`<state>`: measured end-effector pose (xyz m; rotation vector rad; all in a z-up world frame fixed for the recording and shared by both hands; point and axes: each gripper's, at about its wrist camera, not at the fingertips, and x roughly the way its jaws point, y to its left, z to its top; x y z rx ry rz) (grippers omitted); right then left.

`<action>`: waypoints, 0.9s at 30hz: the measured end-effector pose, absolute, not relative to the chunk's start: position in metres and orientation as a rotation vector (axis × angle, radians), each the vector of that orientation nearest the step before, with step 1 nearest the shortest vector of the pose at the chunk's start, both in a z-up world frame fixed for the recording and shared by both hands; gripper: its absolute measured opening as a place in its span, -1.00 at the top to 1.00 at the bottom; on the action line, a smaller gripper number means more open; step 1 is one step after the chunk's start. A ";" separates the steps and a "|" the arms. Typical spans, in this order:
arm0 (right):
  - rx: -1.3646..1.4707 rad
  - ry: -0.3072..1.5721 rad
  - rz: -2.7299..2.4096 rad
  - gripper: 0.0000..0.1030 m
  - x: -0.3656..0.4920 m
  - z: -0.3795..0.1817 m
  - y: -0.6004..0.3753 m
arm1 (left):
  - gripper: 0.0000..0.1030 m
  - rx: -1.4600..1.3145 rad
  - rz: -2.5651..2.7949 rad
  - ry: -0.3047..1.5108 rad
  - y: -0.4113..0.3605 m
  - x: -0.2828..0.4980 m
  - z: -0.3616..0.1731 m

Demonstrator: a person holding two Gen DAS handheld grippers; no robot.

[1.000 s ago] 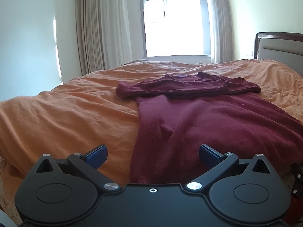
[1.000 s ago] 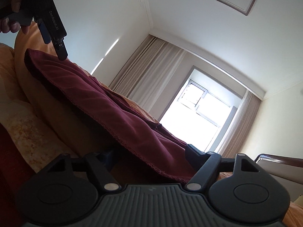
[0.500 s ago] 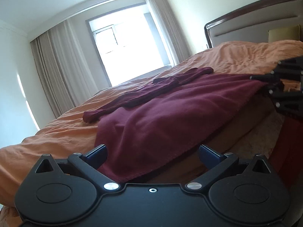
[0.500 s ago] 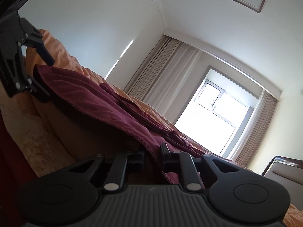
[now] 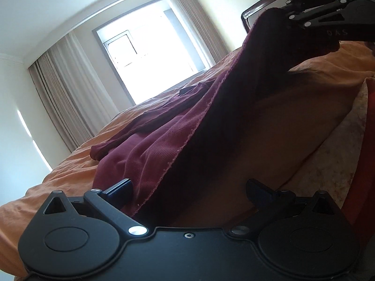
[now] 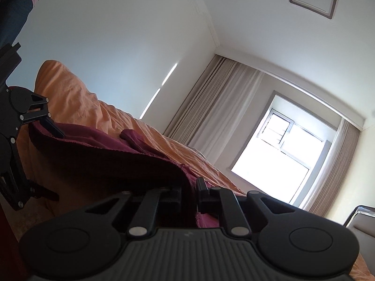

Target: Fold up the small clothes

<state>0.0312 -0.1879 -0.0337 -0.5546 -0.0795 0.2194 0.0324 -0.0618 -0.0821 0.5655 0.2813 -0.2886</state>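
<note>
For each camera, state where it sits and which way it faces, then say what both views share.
Left wrist: sits low at the bed's edge, tilted up along the open left gripper toward the window; the right gripper shows top right.
Right wrist: low, angled up over the right gripper, shut on the maroon shirt's hem; the left gripper and a sleeve show at left.
Shared: shirt, orange bedcover, window, curtains, headboard.
</note>
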 end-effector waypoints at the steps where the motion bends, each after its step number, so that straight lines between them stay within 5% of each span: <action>1: -0.565 -0.083 0.216 0.74 0.031 -0.034 -0.187 | -1.00 0.565 -0.293 0.286 -0.061 0.034 -0.081; 27: -0.580 -0.051 0.218 0.74 0.046 -0.013 -0.182 | -0.99 0.277 -0.217 0.327 -0.045 0.075 -0.051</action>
